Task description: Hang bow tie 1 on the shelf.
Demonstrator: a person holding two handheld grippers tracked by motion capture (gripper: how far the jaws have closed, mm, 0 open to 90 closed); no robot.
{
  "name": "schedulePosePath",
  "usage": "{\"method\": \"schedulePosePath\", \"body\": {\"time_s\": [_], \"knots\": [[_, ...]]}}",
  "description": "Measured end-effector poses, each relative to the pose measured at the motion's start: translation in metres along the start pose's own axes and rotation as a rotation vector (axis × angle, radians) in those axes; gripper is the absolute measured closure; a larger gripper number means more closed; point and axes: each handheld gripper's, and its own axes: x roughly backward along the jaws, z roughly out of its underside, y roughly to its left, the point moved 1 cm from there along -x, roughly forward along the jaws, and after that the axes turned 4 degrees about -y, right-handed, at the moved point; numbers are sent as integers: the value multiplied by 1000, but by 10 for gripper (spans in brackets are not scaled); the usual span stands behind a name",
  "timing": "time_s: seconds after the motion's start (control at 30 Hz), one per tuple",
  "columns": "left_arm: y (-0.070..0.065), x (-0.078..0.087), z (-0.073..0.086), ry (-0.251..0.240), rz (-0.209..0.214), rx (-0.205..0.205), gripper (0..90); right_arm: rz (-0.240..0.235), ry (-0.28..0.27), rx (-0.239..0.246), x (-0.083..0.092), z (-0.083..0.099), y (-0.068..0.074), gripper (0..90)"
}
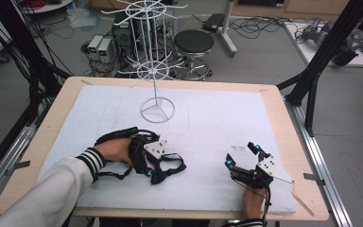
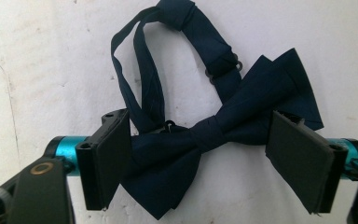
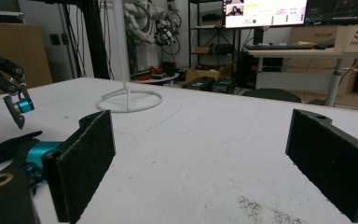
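Observation:
A navy bow tie [image 2: 214, 135] lies flat on the white board, its neck strap [image 2: 144, 70] looped out beyond the knot. My left gripper [image 2: 205, 158] stands open over it, one black pad [image 2: 105, 158] at each wing and the knot between them. In the high view this gripper [image 1: 158, 165] points down at the bow tie [image 1: 170, 168] near the front left of the board, held by a hand in a striped cuff. At the front right my right gripper [image 1: 240, 153] rests low and open; its jaws [image 3: 205, 163] are wide apart over bare board.
A white wire display stand [image 1: 157, 109] with a ring base rises at the middle back of the white board [image 1: 217, 118]; the right gripper view has its base [image 3: 129, 100] ahead. The wooden table edge [image 1: 283, 123] frames the board. Black frame posts [image 1: 312, 80] flank the table.

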Motion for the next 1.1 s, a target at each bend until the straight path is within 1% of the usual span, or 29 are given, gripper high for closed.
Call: {"method": "schedulePosePath", "body": {"time_s": [0.07,0.1,0.17,0.27,0.33,0.37,0.43,0.5,0.63,0.73,0.93,1.1], "knots": [[0,0,0,1,0,-13,259,-2,-3,1,0,0,0,74],[0,-1,0,2,4,-13,269,-2,-2,-1,0,0,0,74],[-1,-2,0,7,9,-32,298,-2,-3,1,0,0,0,74],[-1,-2,1,18,22,-49,342,-3,-6,1,0,0,-1,74],[-1,-3,2,22,27,-53,352,-2,-8,5,0,0,-1,74],[-1,-4,2,24,26,-58,357,-2,-4,-3,1,0,0,74],[-2,-4,2,26,29,-65,373,-2,-8,4,0,0,-1,74],[-2,-5,2,28,32,-65,386,-1,-7,3,0,0,-1,74],[-1,-8,2,28,34,-53,393,-2,-8,-5,1,0,-1,74],[0,-8,2,27,34,-56,397,-2,-10,-11,1,0,-1,74],[-1,-3,4,19,38,-48,394,-3,-10,-12,1,0,-1,74],[-2,-5,3,29,43,-58,386,-3,-11,-8,1,0,-2,74]]}}
